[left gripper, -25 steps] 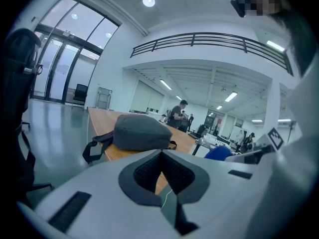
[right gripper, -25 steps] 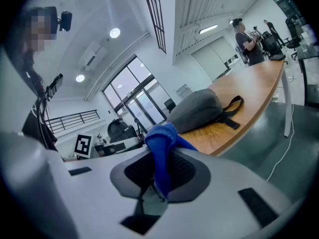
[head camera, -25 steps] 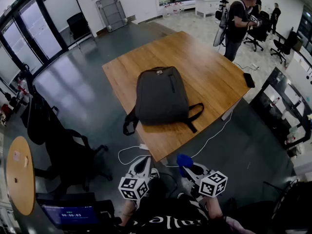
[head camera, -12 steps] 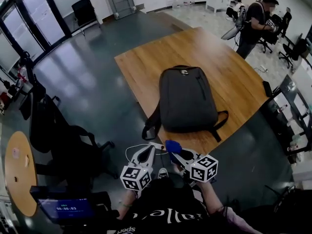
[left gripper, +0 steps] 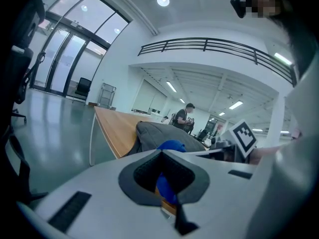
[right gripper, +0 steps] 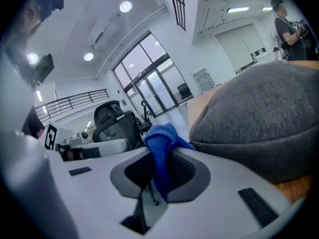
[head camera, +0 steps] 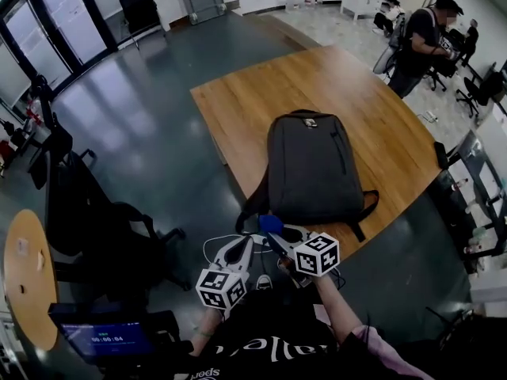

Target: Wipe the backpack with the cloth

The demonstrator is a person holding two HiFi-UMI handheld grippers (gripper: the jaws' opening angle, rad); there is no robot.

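Note:
A dark grey backpack (head camera: 309, 169) lies flat on the wooden table (head camera: 317, 77), its straps trailing at the near end. My right gripper (head camera: 273, 233) is shut on a blue cloth (head camera: 270, 224) and sits at the table's near corner, just short of the backpack's bottom edge. In the right gripper view the cloth (right gripper: 160, 136) bunches between the jaws of the right gripper (right gripper: 160, 151), with the backpack (right gripper: 259, 113) close on the right. My left gripper (head camera: 246, 244) is lower left, off the table, shut and holding nothing. The left gripper view shows its jaws (left gripper: 162, 153), the cloth (left gripper: 171, 145) and the backpack (left gripper: 154, 133) beyond.
A black office chair (head camera: 103, 236) stands left of me, near a round wooden table (head camera: 24, 275) and a screen (head camera: 103, 341). A white cable (head camera: 214, 245) lies on the floor by the table corner. A person (head camera: 424, 42) stands beyond the table's far right. A dark phone (head camera: 441, 155) lies at the table's right edge.
I have come closer to the table. My right gripper has carried the cloth forward to the backpack's near end. The left gripper has stayed low beside it.

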